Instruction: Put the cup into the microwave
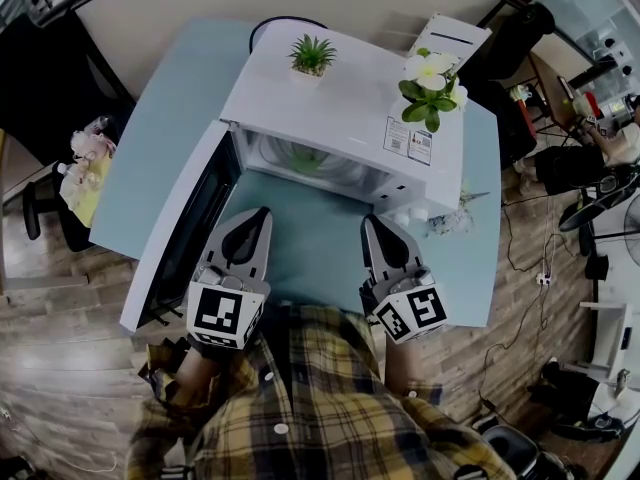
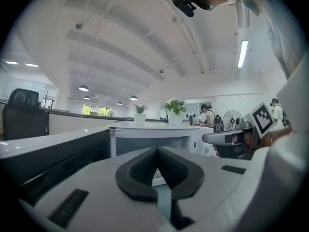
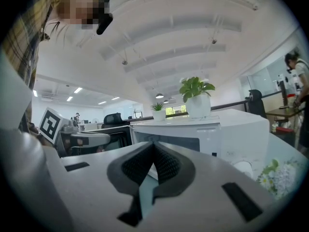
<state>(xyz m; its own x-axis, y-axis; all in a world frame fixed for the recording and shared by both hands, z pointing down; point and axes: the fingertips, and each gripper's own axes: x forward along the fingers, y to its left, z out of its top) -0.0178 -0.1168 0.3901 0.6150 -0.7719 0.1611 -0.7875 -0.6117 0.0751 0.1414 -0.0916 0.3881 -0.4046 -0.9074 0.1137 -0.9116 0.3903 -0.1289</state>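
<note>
The white microwave (image 1: 340, 108) stands on the pale blue table (image 1: 165, 133) with its door (image 1: 180, 233) swung open to the left. A faint greenish shape (image 1: 305, 158) shows inside the cavity; I cannot tell if it is the cup. My left gripper (image 1: 262, 214) hovers level in front of the opening, close to the door, shut and empty. My right gripper (image 1: 371, 224) hovers beside it on the right, also shut with nothing in it. In the left gripper view the pads (image 2: 145, 166) meet at the tip; the right gripper view shows the same (image 3: 166, 166).
On the microwave stand a small green plant (image 1: 312, 56) and a white flower pot (image 1: 430, 88). A small bunch of flowers (image 1: 447, 220) lies by the microwave's right front corner. A white box (image 1: 452, 36) sits behind. A black chair (image 1: 45, 218) stands left of the table.
</note>
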